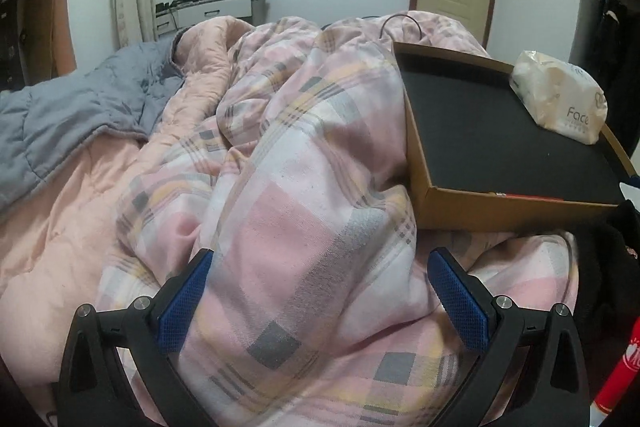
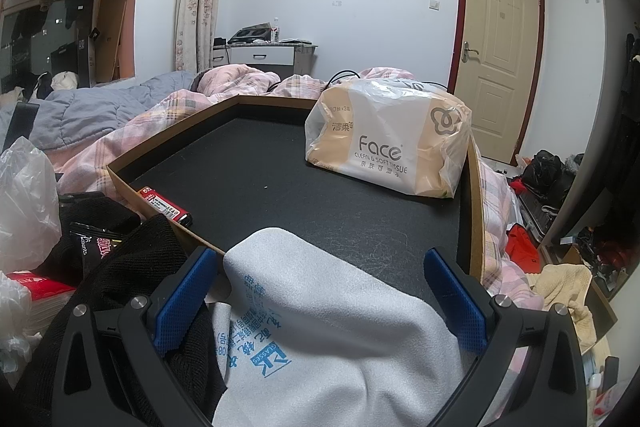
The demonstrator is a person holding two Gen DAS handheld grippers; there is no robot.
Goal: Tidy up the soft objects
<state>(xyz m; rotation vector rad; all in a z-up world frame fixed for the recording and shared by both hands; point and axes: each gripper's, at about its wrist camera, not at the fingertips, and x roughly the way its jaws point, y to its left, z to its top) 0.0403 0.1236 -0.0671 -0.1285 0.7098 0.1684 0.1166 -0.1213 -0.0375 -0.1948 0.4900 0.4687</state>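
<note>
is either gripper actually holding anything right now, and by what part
Neither. The right gripper stands open around the light grey cloth with blue print; the left gripper stands open over the pink plaid quilt.

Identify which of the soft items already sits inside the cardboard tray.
The Face tissue pack, at the tray's far corner. The grey cloth only overlaps the near edge between the right gripper's open jaws.

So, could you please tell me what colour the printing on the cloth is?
Blue, on a pale grey cleaning cloth, clearest in the right wrist view.
</note>
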